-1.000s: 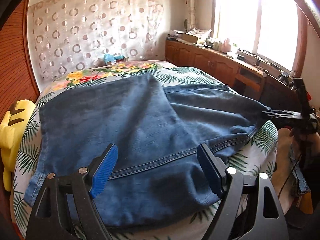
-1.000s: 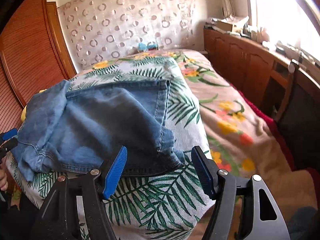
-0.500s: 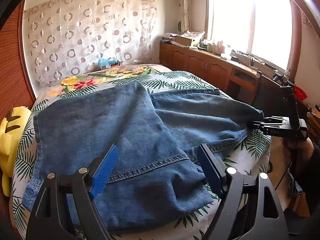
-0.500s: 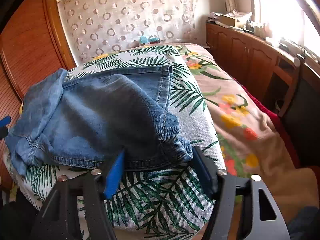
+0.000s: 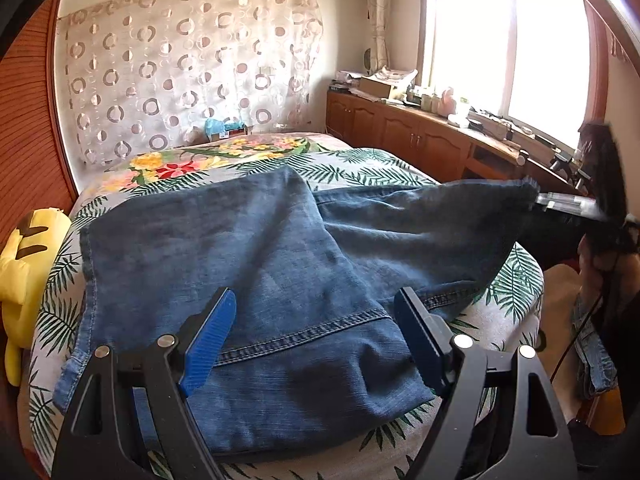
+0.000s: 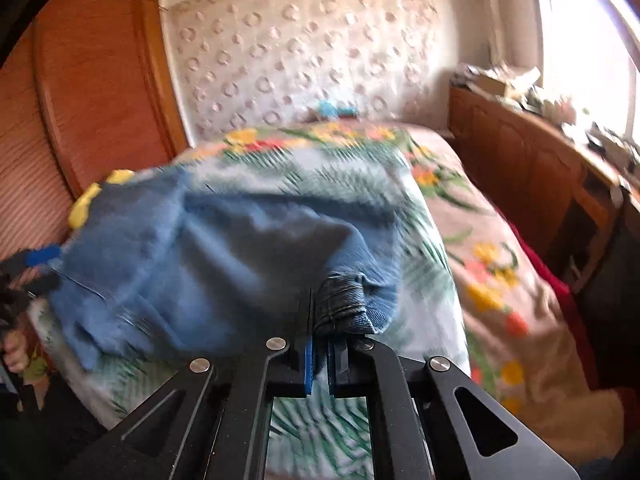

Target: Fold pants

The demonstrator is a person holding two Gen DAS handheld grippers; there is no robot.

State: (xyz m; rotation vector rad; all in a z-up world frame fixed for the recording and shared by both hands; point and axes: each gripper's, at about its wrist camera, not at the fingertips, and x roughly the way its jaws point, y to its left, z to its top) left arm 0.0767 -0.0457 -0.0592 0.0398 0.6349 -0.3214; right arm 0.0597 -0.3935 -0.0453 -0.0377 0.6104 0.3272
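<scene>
Blue denim pants (image 5: pixel 256 280) lie spread across the near end of a bed with a palm-leaf and flower print cover (image 5: pixel 360 168). One part is already laid over another, a stitched hem running across the near middle, so some folding looks done. The bundle is still broad and loose; likely more folds and squaring-up remain.

Right claw (image 6: pixel 320 344): fingers pressed nearly together, pinching a bunched denim edge (image 6: pixel 344 300). In the left wrist view that corner (image 5: pixel 500 200) is lifted off the bed at far right, cloth stretched up toward the claw. Right wrist view heavily blurred; detail poor.

Left claw (image 5: pixel 316 336): wide open, holding nothing, poised over the near edge of the pants. Whether it touches the cloth cannot be told.

Containers: none seen on the bed. A yellow plush toy (image 5: pixel 24 260) sits at the bed's left edge. Wooden cabinets (image 5: pixel 400 132) along the right wall carry clutter; contents unclear.
</scene>
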